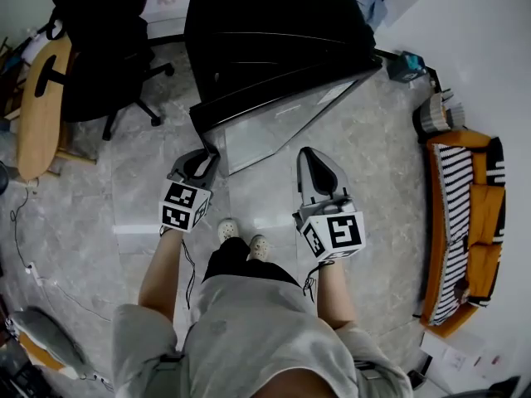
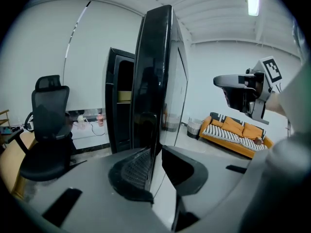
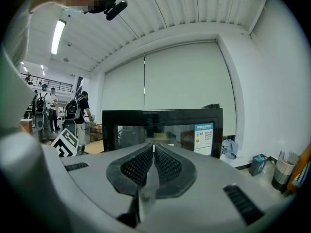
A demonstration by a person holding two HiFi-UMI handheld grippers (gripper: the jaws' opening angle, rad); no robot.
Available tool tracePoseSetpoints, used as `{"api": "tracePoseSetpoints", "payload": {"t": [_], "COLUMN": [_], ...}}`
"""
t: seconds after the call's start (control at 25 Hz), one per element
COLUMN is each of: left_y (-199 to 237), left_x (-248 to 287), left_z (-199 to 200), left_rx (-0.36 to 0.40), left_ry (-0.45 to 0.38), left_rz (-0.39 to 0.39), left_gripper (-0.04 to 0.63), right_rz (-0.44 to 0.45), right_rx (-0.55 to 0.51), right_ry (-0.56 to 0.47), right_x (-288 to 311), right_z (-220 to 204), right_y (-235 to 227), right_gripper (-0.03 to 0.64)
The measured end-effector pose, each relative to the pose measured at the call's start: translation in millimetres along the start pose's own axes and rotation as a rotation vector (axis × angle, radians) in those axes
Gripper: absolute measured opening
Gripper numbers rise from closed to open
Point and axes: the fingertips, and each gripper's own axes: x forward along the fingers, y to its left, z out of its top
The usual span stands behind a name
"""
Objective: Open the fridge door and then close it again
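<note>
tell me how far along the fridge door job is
Done: the fridge door stands swung open. In hand: the left gripper has its jaws straddling the door's edge, not clearly clamped. The right gripper is shut and empty. To do: swing the door closed.

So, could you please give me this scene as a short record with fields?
fridge: black cabinet fridge, open
door: black-framed glass door, swung wide
left tool: jaws apart astride the door's free edge; contact unclear
right tool: jaws together, empty, facing the door
nearby: black office chair; orange striped sofa
</note>
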Motion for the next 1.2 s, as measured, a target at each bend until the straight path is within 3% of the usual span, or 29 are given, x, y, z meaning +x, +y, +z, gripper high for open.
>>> {"api": "tracePoseSetpoints", "payload": {"t": [0.64, 1.2], "left_y": [-81.5, -107.2], "left_x": [-23.0, -28.1], "left_z": [-24.8, -30.5], "left_rx": [-0.023, 0.001], "left_ry": [0.007, 0.012], "left_rz": [0.066, 0.085], "left_gripper": [0.064, 0.057], "right_rz": [0.022, 0.019], "right_rx": [0.001, 0.001], "right_ry": [-0.02, -0.041], "right_x": [-43.9, -63.9], "right_z": [3.1, 8.9], "right_y": [-2.8, -2.1], "right_gripper": [0.025, 0.025]}}
